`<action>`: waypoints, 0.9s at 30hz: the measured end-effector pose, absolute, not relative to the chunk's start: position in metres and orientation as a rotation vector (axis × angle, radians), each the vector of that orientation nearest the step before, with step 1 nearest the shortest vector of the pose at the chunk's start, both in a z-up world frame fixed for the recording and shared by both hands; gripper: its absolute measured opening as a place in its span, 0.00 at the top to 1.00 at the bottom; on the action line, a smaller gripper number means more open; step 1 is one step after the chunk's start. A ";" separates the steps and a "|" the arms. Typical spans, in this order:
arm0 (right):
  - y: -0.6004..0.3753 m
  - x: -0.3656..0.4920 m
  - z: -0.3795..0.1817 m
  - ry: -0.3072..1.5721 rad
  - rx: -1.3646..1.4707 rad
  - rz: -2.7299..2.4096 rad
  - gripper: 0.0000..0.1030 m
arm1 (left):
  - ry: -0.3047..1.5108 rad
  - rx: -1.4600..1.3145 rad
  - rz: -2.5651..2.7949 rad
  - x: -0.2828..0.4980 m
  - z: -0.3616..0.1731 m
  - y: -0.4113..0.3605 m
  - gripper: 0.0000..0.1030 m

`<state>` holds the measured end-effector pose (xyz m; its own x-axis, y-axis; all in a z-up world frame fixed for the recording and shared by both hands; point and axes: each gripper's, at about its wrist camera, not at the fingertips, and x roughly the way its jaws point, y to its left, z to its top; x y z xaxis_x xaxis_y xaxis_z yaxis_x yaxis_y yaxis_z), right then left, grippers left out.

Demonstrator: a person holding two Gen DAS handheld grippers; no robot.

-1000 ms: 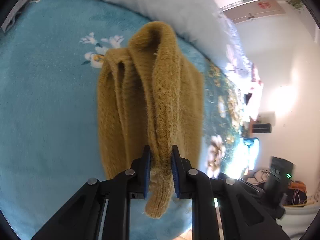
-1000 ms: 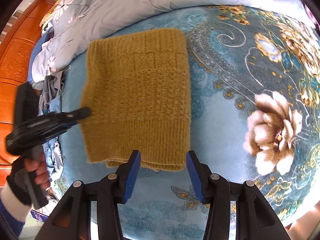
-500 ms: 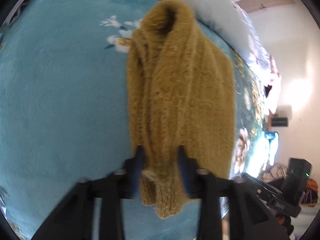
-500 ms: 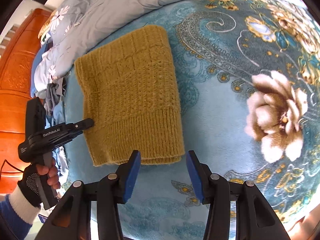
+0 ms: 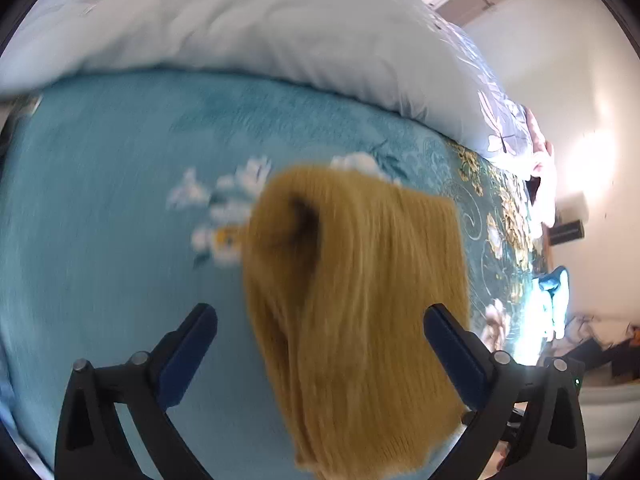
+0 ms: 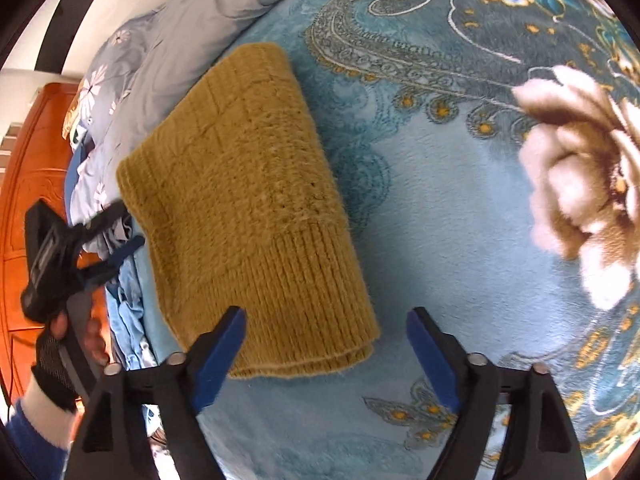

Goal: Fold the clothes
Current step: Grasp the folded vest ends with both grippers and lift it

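Now: mustard knit sweater (image 6: pixel 248 208) lies folded on teal floral blanket (image 6: pixel 440 240), ribbed hem toward right gripper (image 6: pixel 324 338). Its jaws have just been opening, wide apart, hem corner between them, pads clear. Left gripper (image 5: pixel 320 336), at nine o'clock in the right view, has likewise just been opening; sweater sits between spread fingers, seemingly untouched, though blur hinders. Grey duvet (image 5: pixel 240 28) at twelve.
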<state>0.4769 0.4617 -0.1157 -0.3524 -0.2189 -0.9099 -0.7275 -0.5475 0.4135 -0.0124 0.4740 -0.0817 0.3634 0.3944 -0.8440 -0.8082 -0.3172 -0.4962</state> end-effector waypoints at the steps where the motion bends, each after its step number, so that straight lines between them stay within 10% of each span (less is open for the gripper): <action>1: 0.461 0.476 -0.118 1.247 -1.518 1.961 0.07 | 0.420 -1.416 1.267 -0.012 -0.083 0.481 0.00; 21: 0.463 0.464 -0.151 1.426 -1.464 1.941 0.00 | 0.599 -1.526 1.015 -0.035 -0.134 0.532 0.00; 27: 0.466 0.454 -0.153 1.463 -1.504 1.893 0.33 | 0.538 -1.563 0.980 -0.039 -0.133 0.531 0.08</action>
<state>0.4537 0.4659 -0.1532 -0.3983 -0.3297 -0.8560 -0.7453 -0.4277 0.5115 -0.0389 0.5306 -0.1331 0.5450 0.1732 -0.8203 -0.7849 -0.2387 -0.5719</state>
